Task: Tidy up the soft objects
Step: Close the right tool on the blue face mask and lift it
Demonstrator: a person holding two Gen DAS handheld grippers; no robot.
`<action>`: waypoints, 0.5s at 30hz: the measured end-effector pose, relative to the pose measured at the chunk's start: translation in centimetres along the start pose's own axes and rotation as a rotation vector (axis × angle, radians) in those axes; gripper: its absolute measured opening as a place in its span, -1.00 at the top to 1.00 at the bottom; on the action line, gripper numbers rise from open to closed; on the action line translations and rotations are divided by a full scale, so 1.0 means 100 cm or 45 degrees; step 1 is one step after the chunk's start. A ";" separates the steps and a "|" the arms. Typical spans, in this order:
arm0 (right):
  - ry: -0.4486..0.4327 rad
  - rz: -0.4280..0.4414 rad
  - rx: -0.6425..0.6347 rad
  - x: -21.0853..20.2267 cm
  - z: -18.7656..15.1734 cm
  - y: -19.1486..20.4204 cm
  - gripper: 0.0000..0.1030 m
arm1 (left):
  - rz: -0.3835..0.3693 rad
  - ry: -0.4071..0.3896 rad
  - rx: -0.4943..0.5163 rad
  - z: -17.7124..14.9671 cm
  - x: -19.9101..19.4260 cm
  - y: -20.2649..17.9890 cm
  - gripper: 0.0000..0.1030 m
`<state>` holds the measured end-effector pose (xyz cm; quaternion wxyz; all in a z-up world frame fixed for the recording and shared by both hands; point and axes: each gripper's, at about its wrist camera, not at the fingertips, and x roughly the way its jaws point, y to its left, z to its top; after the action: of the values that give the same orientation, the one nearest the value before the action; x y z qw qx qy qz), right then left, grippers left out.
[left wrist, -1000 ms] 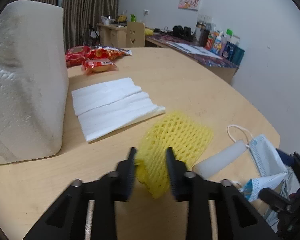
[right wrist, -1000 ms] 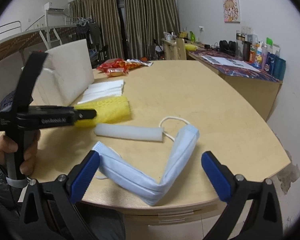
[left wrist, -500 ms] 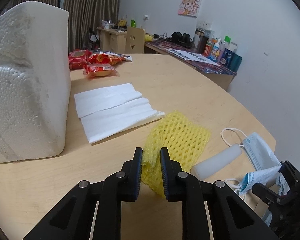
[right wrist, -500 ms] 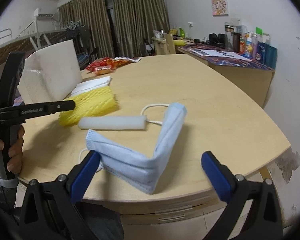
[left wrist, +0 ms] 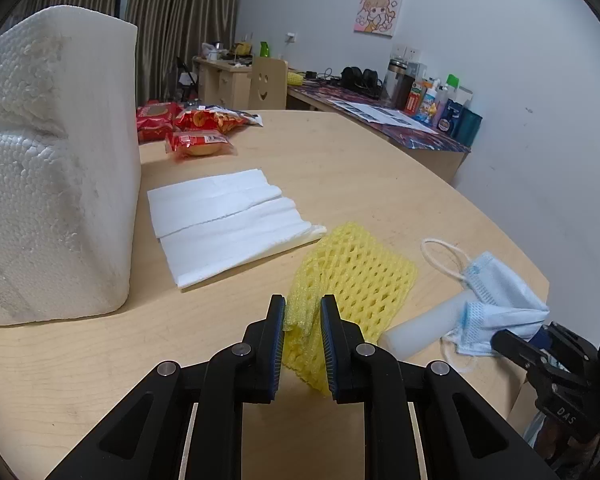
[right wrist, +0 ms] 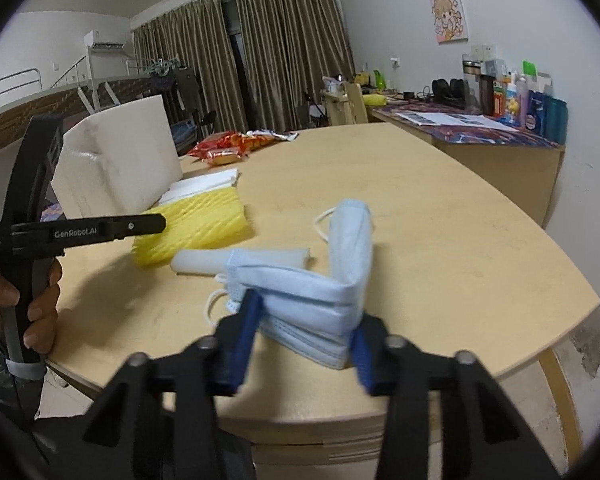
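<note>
Left tongs (left wrist: 302, 344) pinch the yellow foam net (left wrist: 352, 276) off the counter (left wrist: 380, 184), while right tongs (right wrist: 306, 336) are closing around the folded blue mask (right wrist: 316, 292) to lift it.

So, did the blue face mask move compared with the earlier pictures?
Yes. In the right wrist view the blue face mask now overlaps the white foam tube, which it lay clear of before. The right gripper is closing around it.
</note>
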<state>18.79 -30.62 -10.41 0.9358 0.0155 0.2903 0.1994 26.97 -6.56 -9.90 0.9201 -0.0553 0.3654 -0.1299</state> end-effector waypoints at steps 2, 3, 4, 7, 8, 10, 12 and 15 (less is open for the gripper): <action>-0.013 0.017 0.011 -0.001 0.001 0.000 0.43 | -0.002 -0.007 0.000 0.000 0.000 0.000 0.63; -0.028 0.019 0.019 -0.002 0.000 0.000 0.51 | -0.004 -0.013 0.001 0.000 -0.001 0.000 0.63; -0.041 0.038 0.019 -0.005 0.002 0.000 0.54 | -0.008 -0.020 0.000 0.000 -0.002 0.000 0.67; -0.046 0.047 0.034 -0.007 0.005 0.000 0.59 | -0.021 -0.030 -0.001 0.000 -0.004 0.001 0.75; -0.044 0.052 0.042 -0.008 0.006 0.000 0.59 | -0.027 -0.037 -0.003 0.000 -0.005 0.001 0.76; -0.049 0.048 0.044 -0.009 0.007 0.000 0.62 | -0.042 -0.053 -0.005 0.001 -0.008 0.001 0.78; -0.058 0.047 0.043 -0.011 0.009 0.001 0.66 | -0.064 -0.055 -0.008 0.002 -0.009 0.000 0.79; -0.071 0.040 0.055 -0.015 0.012 0.000 0.66 | -0.111 -0.047 -0.026 0.004 -0.011 -0.001 0.80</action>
<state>18.29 -31.07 -8.58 0.9397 0.0456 0.2682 0.2073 26.45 -6.36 -8.90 0.9195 -0.0829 0.3469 -0.1652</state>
